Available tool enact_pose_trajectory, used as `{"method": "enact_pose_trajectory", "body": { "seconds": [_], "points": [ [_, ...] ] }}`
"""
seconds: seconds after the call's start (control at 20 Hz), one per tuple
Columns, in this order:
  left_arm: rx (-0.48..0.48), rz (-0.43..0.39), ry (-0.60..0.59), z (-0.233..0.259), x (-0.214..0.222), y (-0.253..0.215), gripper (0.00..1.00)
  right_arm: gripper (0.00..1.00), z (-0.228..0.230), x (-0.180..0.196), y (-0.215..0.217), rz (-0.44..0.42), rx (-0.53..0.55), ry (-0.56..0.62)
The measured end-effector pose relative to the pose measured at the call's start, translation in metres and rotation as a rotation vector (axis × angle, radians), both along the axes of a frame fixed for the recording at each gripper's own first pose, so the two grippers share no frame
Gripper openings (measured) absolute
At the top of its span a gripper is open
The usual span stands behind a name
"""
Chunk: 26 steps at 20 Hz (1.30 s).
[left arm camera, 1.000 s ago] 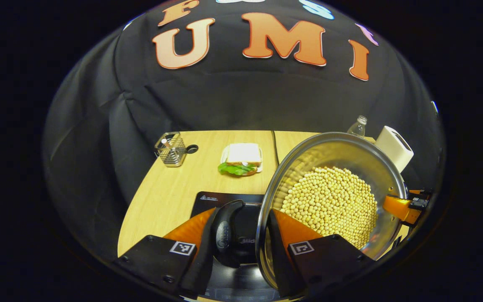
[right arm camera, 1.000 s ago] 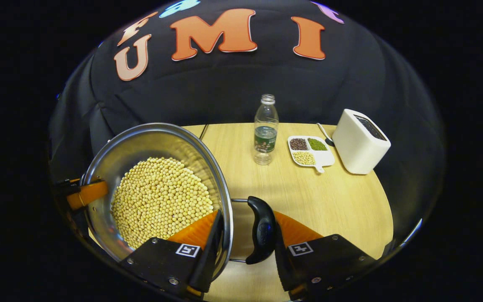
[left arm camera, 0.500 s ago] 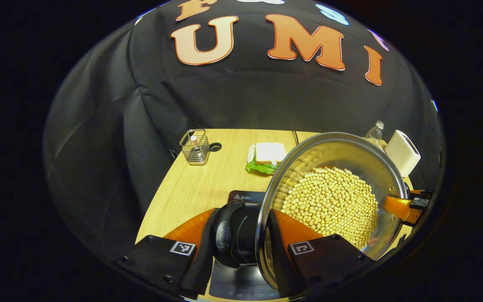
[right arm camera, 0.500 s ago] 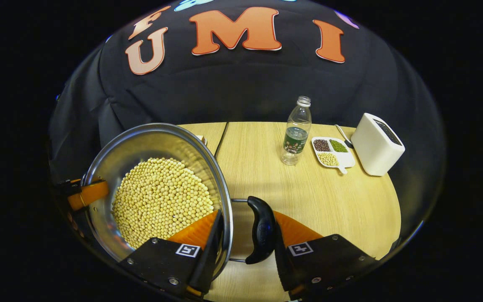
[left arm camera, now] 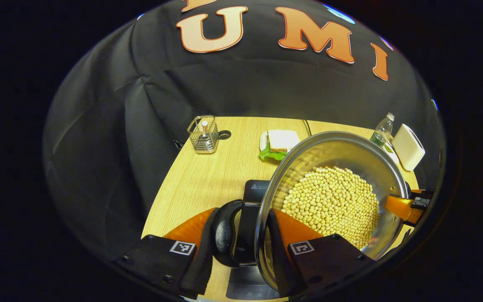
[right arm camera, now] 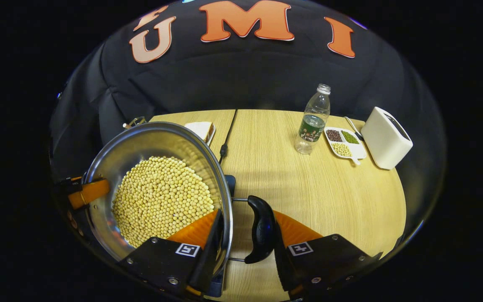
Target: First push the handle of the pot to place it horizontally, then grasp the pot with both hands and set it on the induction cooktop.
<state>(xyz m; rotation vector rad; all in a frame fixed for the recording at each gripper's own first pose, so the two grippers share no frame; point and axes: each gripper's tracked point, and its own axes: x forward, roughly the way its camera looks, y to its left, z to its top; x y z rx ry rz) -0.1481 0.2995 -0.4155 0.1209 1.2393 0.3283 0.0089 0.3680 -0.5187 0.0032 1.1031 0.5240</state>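
Both grippers, left [left arm camera: 241, 235] and right [right arm camera: 245, 235], clamp the pot [left arm camera: 375, 159] (bean-filled) over the cooktop [left arm camera: 255, 191]; a sandwich [left arm camera: 282, 140] and bottle [right arm camera: 312, 121] stand beyond.

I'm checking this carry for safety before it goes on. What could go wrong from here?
The pot is full of loose soybeans; tipping could spill them. Each hand-held gripper, left and right, pinches just one side handle and the rim, so a slip might drop it. Only part of the induction cooktop shows beneath, so it may land off-centre.
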Motion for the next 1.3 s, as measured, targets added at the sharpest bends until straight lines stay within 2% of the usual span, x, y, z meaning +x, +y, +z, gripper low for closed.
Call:
{"method": "enact_pose_trajectory", "body": {
  "seconds": [0.8, 1.2, 1.3],
  "points": [
    [-0.027, 0.024, 0.104, -0.009, 0.014, 0.004, 0.66, 0.62, -0.008, -0.015, 0.011, 0.011, -0.047, 0.081],
    [-0.034, 0.007, 0.116, -0.015, 0.017, 0.005, 0.67, 0.62, -0.007, -0.012, 0.014, 0.012, -0.037, 0.067],
    [-0.033, 0.021, 0.118, -0.018, 0.013, 0.007, 0.71, 0.64, -0.002, -0.009, 0.013, 0.013, -0.032, 0.047]
  ]
}}
